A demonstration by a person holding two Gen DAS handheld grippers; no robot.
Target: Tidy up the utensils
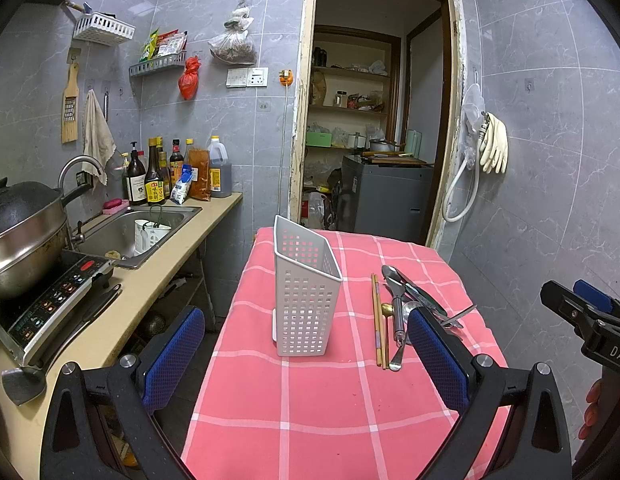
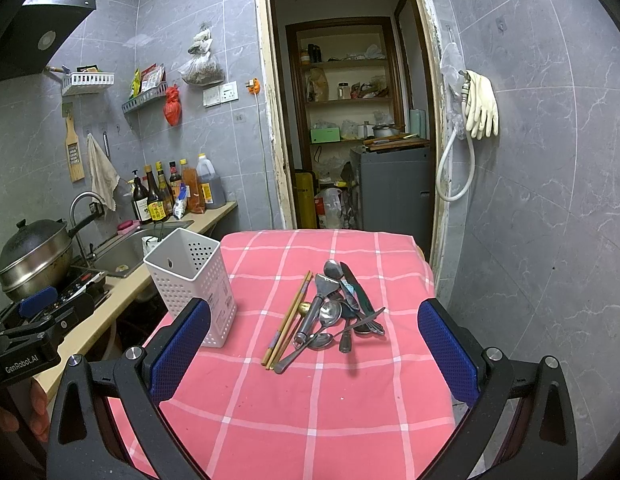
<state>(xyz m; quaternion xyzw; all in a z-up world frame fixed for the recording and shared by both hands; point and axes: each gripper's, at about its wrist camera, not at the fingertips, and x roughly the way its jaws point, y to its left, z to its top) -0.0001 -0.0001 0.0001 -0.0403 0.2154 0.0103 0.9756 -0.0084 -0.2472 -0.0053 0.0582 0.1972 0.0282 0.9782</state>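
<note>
Both tools wide, empty: left tool (image 1: pixel 306 364), right tool (image 2: pixel 314 344). Utensil pile (image 2: pixel 338 312) lies right of the white caddy (image 2: pixel 192 280). Metal looks stiff, slick, tangled; chopsticks (image 2: pixel 288 318) light. Pinch mid-handle.

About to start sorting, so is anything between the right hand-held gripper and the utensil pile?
Nothing visible. The right hand-held gripper is open, with only bare tablecloth before the utensil pile. The holder stands apart, left of the pile.
</note>
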